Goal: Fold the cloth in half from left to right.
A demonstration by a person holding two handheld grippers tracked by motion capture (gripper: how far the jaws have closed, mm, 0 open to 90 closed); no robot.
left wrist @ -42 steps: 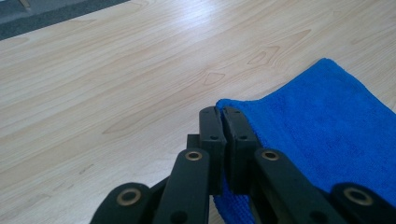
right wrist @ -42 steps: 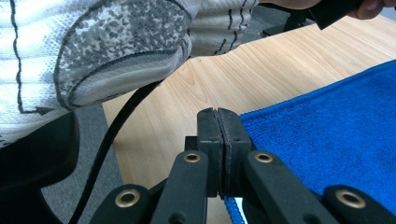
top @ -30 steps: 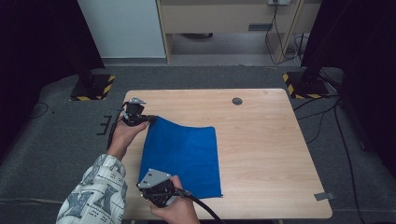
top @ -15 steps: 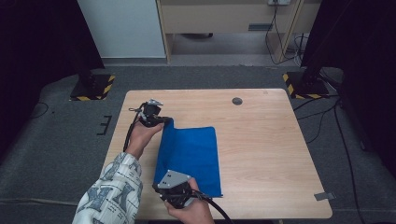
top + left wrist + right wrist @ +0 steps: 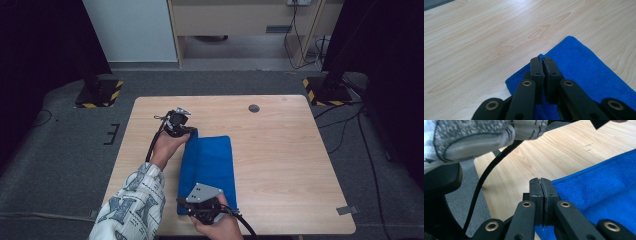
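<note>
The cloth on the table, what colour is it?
The cloth is plain bright blue, clearest in the left gripper view.

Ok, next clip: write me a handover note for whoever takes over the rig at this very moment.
Left gripper: jaws shut on the far left corner of the blue cloth.
Right gripper: jaws shut on the cloth's near left corner.
Cloth lies on the wooden table, its left edge lifted and carried over toward the right, so it is partly folded.
Done: both corners gripped, fold under way.
Left: lay the held edge on the right edge, release, flatten.
</note>
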